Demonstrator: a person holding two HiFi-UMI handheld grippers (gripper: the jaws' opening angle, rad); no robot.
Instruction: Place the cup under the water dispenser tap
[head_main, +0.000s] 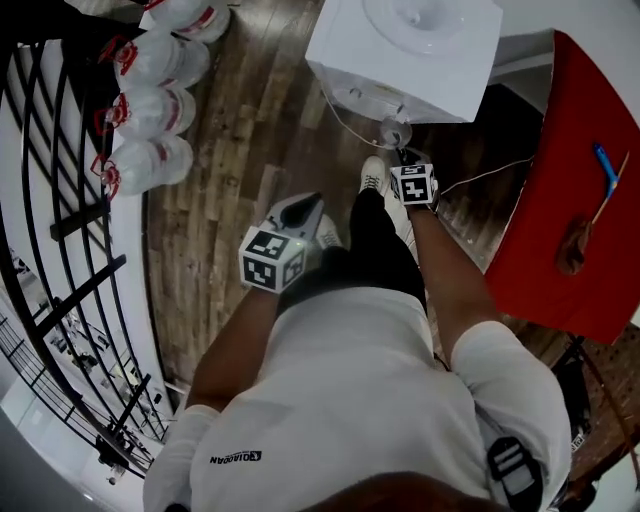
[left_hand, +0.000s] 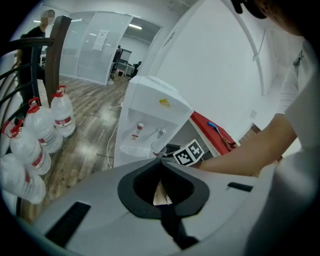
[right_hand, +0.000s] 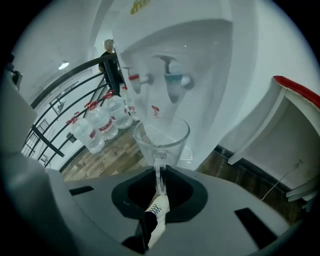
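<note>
While the right gripper is clenched on the handle of the clear cup, the cup stands upright just below the blue tap of the water dispenser, at 12 o'clock in head view. Can't tell if it touches the drip tray. The left gripper is clenched with nothing in it, at 8 o'clock from the right one.

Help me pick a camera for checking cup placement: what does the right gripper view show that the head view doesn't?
Only the right gripper view: the red and blue taps, and the right gripper shut on the handle of the glass cup. Only the head view: the left gripper and the person's white shirt. Both: the water dispenser, the cup, the water bottles.
</note>
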